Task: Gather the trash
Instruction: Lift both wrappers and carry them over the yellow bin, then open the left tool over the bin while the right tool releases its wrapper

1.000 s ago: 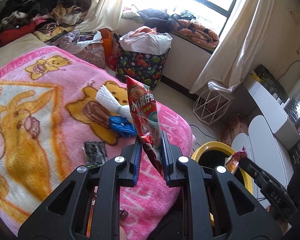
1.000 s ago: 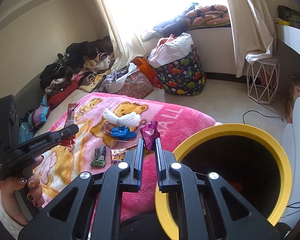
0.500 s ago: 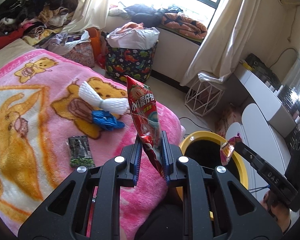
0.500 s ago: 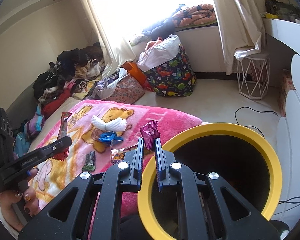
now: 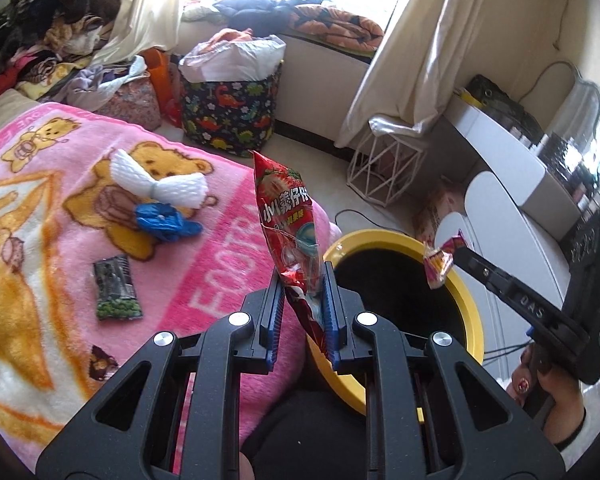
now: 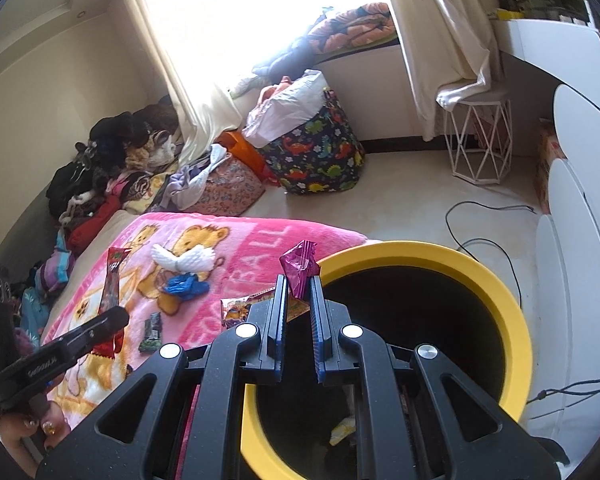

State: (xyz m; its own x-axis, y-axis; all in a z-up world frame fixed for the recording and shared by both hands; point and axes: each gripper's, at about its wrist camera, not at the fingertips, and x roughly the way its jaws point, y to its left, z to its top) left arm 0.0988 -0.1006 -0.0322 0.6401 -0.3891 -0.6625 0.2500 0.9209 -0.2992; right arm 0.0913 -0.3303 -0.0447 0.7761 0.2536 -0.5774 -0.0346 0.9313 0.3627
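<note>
My left gripper (image 5: 302,280) is shut on a tall red snack bag (image 5: 286,216), held upright at the near rim of the yellow bin (image 5: 470,312). My right gripper (image 6: 299,288) has its jaws slightly apart with a magenta candy wrapper (image 6: 299,266) between them, over the bin's (image 6: 496,280) left rim. In the left wrist view that wrapper (image 5: 440,258) hangs from the right gripper over the bin's far rim. On the pink bear blanket (image 5: 40,240) lie a white foam net (image 5: 156,178), a blue crumpled wrapper (image 5: 164,220) and a dark green packet (image 5: 114,288).
A small printed packet (image 6: 236,310) lies by the blanket edge. A dinosaur-print basket (image 5: 228,112), a white wire stool (image 5: 384,168) and a floor cable (image 6: 484,220) stand beyond. White furniture (image 5: 500,168) is right of the bin. Clothes (image 6: 100,160) pile at the back left.
Both grippers moved right toward the bin; the bin now fills more of both views. The right gripper's jaws have opened slightly around the magenta wrapper.
</note>
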